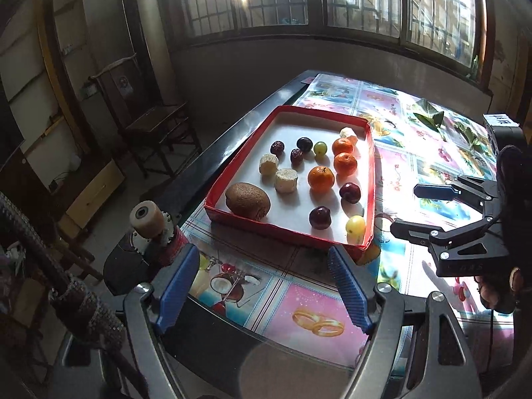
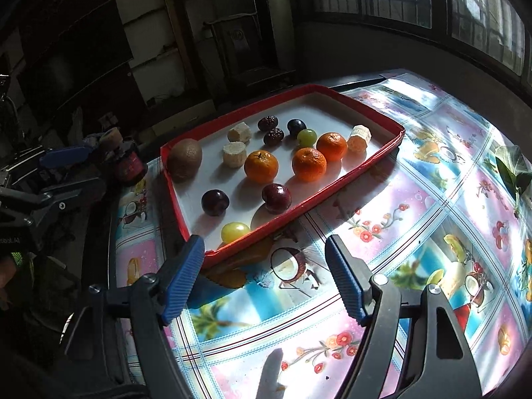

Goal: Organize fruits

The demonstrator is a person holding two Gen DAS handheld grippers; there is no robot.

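A red-rimmed tray (image 1: pixel 288 229) (image 2: pixel 349 179) with a white floor lies on the table and holds sorted fruit: a brown kiwi (image 1: pixel 247 200) (image 2: pixel 184 159), three oranges (image 1: pixel 321 178) (image 2: pixel 261 165), dark plums (image 1: pixel 320 217) (image 2: pixel 276 198), banana pieces (image 1: pixel 285 180) (image 2: pixel 234 154), dried dates (image 1: pixel 296 157), green grapes (image 1: pixel 355 225) (image 2: pixel 234 231). My left gripper (image 1: pixel 264 284) is open and empty in front of the tray's near rim. My right gripper (image 2: pixel 264 281) is open and empty near the tray's corner; it also shows in the left wrist view (image 1: pixel 412 206).
The table carries a glossy patterned cloth (image 2: pixel 415 232) with fruit pictures. Green leaves (image 1: pixel 429 118) (image 2: pixel 512 166) lie at its far side. A wooden chair (image 1: pixel 156 126) stands left of the table. A dark jar (image 2: pixel 129 166) sits by the tray's left end.
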